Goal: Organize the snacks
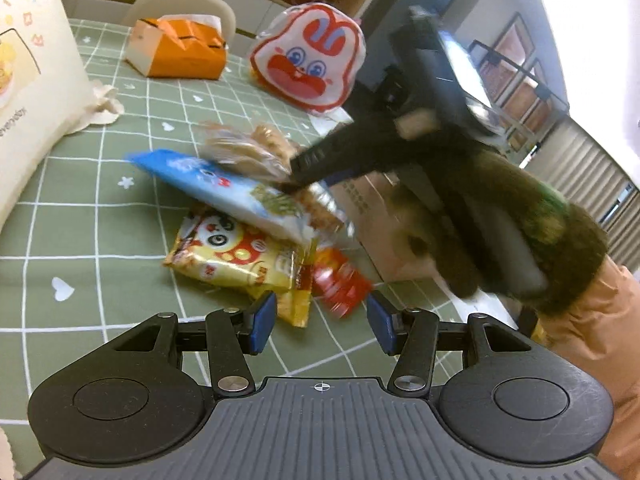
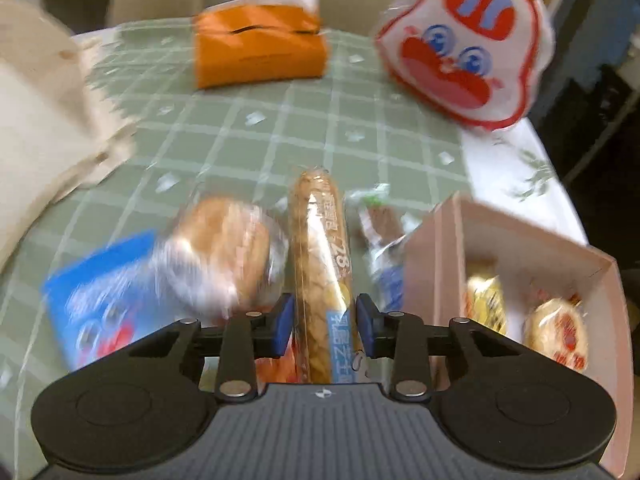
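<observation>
My right gripper is shut on a long bread stick in clear wrap, which points away along the fingers. In the left wrist view that gripper comes in from the right, held by a hand in a dark fuzzy sleeve, with the blurred bread stick above the snack pile. My left gripper stands open just short of a yellow panda packet and a red packet, gripping nothing. A blue packet lies across the pile. A pink box at the right holds two wrapped snacks.
A wrapped round bun and a small packet lie beside the bread stick. At the far side of the green checked tablecloth stand an orange tissue box and a rabbit-face bag. A cream bag fills the left edge.
</observation>
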A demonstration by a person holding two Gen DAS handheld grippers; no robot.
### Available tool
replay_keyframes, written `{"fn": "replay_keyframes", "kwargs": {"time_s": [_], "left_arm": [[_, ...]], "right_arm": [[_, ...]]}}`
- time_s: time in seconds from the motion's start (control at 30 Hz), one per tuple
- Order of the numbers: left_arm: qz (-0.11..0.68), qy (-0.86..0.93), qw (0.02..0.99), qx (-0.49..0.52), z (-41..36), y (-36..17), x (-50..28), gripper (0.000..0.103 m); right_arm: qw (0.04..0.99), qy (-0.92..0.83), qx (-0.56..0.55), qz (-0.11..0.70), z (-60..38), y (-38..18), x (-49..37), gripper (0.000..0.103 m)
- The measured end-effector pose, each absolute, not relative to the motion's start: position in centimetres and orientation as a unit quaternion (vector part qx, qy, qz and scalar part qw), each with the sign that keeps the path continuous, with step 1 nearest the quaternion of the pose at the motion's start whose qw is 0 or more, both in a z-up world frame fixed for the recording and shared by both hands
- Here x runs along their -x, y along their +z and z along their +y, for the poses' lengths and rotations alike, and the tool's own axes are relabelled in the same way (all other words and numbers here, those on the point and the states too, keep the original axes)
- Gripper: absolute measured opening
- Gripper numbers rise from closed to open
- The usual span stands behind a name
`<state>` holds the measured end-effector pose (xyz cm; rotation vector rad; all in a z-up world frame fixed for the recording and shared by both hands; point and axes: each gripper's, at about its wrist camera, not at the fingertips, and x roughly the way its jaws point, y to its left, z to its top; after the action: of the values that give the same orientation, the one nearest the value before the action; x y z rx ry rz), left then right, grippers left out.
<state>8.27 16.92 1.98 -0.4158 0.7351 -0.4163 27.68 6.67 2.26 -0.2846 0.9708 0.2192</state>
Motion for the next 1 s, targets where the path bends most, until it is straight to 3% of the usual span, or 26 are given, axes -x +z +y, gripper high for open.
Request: {"fn": "replay_keyframes", "kwargs": {"time_s": [0.17,0.3,0.73,0.8,1.0], "left_arm": [[0.354,-0.194,0.891,0.207,17.0,1.9,-8.4,0.055],[0.351,-0.199,0.889,0.218,17.3,2.2,-8.0,0.055],[0.358,-0.211,0.875,0.249,18.4,2.3,-7.8,0.055],[0.359,-0.21,0.875,0.249,18.4,2.3,-7.9,0.055],[0.361,-0.202,0.875,0.251,18.7,2.1,-8.1,0.055]], "right_arm": [[0.836,0.23,0.12,0.483,6.3,4.4,-24.3,0.037],[0.873,0.155,0.131,0.443,5.5,6.5,-27.1,0.037],[0.858,0.024,0.196,0.475,8.9,0.9,-38.5,0.034],[0.857,0.025,0.186,0.479,9.0,0.8,-39.1,0.027],[0.848,0.113,0.137,0.5,9.5,1.8,-34.8,0.026]]}}
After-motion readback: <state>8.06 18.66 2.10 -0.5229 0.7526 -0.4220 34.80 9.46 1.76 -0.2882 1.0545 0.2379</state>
